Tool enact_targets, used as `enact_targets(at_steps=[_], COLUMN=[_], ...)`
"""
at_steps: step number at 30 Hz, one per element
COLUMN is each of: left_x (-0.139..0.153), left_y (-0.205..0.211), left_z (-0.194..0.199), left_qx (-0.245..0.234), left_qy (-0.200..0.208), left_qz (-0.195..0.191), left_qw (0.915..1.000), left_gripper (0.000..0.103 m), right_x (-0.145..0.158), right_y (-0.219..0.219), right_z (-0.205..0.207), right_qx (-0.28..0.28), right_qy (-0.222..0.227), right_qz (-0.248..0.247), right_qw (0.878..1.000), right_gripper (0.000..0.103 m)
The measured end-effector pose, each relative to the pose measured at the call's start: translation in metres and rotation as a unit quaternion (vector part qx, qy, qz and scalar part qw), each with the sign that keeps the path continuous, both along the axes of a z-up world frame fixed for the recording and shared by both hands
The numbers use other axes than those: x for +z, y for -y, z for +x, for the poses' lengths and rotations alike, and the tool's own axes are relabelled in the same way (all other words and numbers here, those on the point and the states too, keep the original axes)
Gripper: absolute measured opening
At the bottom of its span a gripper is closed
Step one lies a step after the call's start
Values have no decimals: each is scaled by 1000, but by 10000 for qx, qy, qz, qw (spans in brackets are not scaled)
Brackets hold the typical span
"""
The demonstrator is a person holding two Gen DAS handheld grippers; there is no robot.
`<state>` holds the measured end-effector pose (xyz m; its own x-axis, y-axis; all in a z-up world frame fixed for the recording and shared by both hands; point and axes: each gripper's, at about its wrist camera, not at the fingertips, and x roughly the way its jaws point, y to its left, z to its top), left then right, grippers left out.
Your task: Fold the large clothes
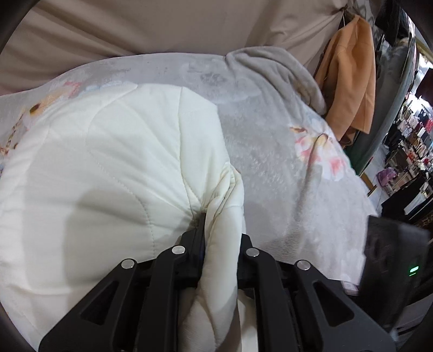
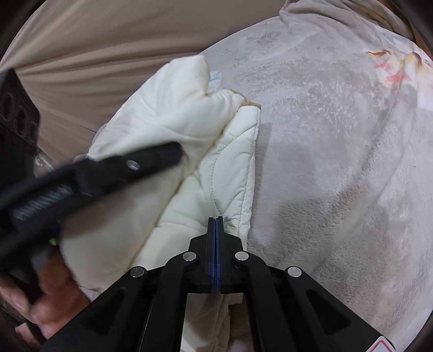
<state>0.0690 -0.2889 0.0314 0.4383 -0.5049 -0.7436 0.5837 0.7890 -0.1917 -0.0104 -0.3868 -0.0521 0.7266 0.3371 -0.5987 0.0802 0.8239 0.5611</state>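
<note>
Fuzzy grey floral blanket (image 1: 270,151); both grippers, left (image 1: 220,230) and right (image 2: 215,230), clamp puffy quilted cream jacket (image 1: 113,168).

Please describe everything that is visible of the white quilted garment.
The white quilted garment is cream, puffy and padded, with curved stitched seams and faint yellowish marks near its edges. It lies bunched and partly folded on a grey floral fleece blanket. The left gripper pinches a thick roll of it; the right gripper is shut on its edge.

The quilted jacket (image 1: 113,162) lies on the blanket (image 1: 284,173), left of its bare part. A curtain (image 1: 162,24) hangs behind; a coat (image 1: 349,81) hangs far right.
</note>
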Motion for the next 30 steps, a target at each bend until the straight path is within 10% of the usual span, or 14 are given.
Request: enact_targets(at_steps=[4,7,14,22,25,30], left_x=[-9,6,87,138,119,89], left_y=[4,-4,-70,-177,-190,-184], left_z=[-5,-9,-33,-21,-13,-12], left_qx=[-28,-486,-826,743,911,889], left_qy=[129,-51,183,1051,859,756], left_qz=[-33,-531,-1419,-1378,-1168,-827], left_qw=[9999,9974,9863,9821,9852,9897], left_gripper=[16,48,73,85,85,84], right_x=[0,9,57,118,117,102], right_y=[13,21,41,-8,-40,-54], right_z=[-12,-23,-65,-49,-41,-46], right_qx=[4,-13,-339,239,533,437], right_qy=[135,371,1306,1497,1328,1014], right_qz=[474,617,773,465,-121,-989], right_qw=[9988,9974,9878,9873,9896,9889], right_gripper=[1,9,47,74,74,22])
